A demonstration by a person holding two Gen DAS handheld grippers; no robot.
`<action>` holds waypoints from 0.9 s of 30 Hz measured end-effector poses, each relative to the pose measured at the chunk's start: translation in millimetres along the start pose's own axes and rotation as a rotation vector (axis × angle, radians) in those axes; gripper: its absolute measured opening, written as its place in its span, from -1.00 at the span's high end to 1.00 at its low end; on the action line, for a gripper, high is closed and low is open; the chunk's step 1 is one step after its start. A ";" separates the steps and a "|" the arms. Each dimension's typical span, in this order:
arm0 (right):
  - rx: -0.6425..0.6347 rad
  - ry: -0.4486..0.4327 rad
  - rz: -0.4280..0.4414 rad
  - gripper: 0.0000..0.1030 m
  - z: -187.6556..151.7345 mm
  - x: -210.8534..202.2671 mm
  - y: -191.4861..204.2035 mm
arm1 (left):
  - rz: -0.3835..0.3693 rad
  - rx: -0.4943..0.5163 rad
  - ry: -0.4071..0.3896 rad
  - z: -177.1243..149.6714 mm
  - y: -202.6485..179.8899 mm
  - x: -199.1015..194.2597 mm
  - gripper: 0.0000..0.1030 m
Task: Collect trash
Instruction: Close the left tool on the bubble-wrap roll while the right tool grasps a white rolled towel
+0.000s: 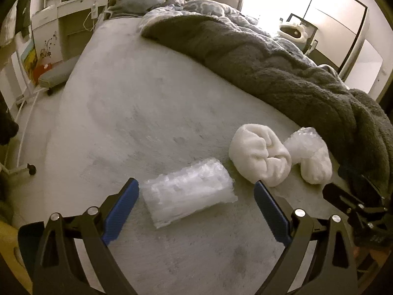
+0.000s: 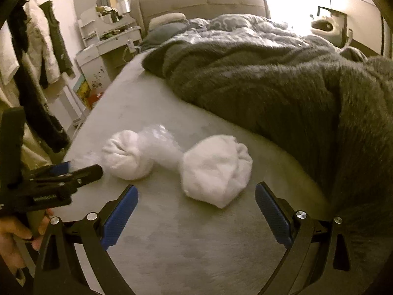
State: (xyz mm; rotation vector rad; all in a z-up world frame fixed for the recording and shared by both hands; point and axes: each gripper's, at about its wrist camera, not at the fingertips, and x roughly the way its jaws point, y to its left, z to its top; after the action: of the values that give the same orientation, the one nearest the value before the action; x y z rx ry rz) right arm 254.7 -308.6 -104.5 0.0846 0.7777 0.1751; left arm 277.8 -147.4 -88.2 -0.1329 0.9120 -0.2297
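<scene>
A flat packet of clear bubble wrap (image 1: 189, 193) lies on the grey bed sheet (image 1: 137, 103), right in front of my left gripper (image 1: 196, 183), which is open with a blue pad on either side of it. To its right sit two white rolled cloth bundles (image 1: 260, 154) (image 1: 316, 167) with a crumpled bubble wrap wad (image 1: 304, 139) behind them. My right gripper (image 2: 196, 186) is open and empty, just short of the nearer white bundle (image 2: 218, 172). The other bundle (image 2: 127, 157) and the wad (image 2: 159, 142) lie further left.
A thick dark grey blanket (image 1: 270, 71) is heaped along the right side of the bed, with a blue-grey duvet (image 2: 245, 29) and pillows behind. A white dresser (image 1: 73, 17) and hanging clothes (image 2: 44, 56) stand left of the bed. A hand (image 2: 14, 233) holds the left gripper's handle.
</scene>
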 end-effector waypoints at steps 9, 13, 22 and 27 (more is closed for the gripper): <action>0.033 0.003 -0.019 -0.88 -1.7 6.5 -15.2 | 0.044 0.010 -0.008 -2.4 -5.5 11.2 -0.65; 0.012 0.010 -0.022 -0.88 -1.7 14.5 -17.7 | 0.054 0.000 -0.011 -0.6 -1.0 13.2 -0.49; 0.029 0.003 0.008 -0.88 3.9 22.6 -29.2 | 0.057 0.024 -0.034 0.4 4.7 4.0 -0.32; 0.011 0.029 -0.006 -0.71 5.6 27.4 -23.4 | 0.054 0.021 -0.051 2.5 12.3 -4.0 -0.32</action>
State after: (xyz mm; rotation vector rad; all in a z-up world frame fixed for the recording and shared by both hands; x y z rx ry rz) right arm 280.8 -326.5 -122.7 0.0903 0.8077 0.1667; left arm 279.1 -134.4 -86.2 -0.0944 0.8609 -0.1848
